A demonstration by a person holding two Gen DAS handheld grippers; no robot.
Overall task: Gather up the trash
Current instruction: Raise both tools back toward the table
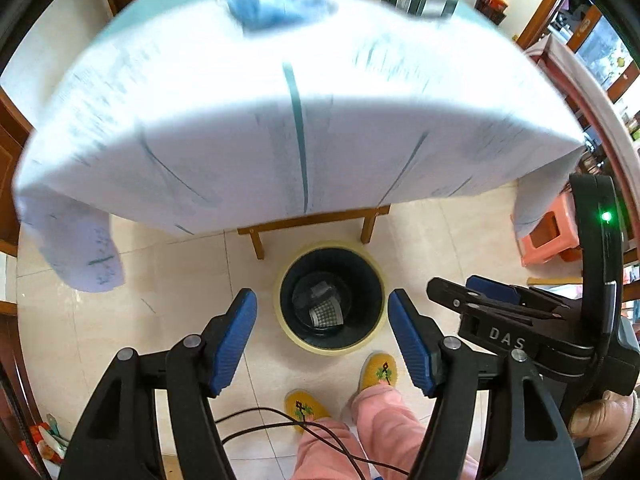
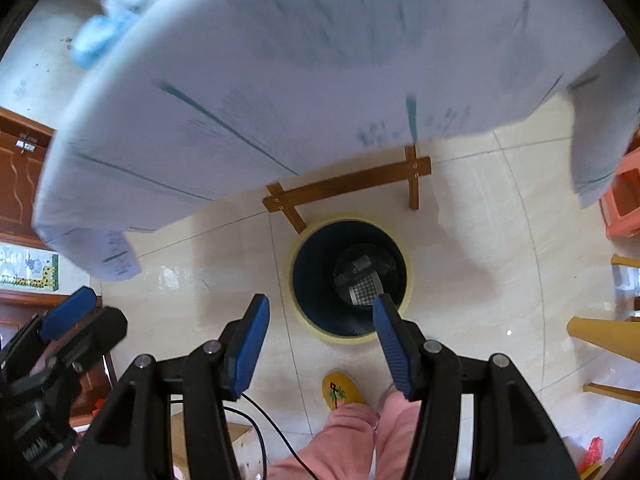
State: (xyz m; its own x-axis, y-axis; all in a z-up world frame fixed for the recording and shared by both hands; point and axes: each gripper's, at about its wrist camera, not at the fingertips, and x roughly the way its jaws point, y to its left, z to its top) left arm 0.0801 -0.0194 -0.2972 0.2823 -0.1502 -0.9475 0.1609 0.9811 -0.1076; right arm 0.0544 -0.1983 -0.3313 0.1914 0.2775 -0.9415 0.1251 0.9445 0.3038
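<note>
Below my open jaws the mouth of the trash bin (image 1: 330, 296) stands clear, bare floor tiles (image 1: 180, 280) all around it. Ahead the draped tablecloth (image 1: 280, 128) and the wooden table frame (image 1: 312, 222) bar the way; my right gripper (image 1: 476, 292) crowds one side

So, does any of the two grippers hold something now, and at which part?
Nothing is held. The left gripper and the right gripper both stand open and empty above the trash bin.
</note>
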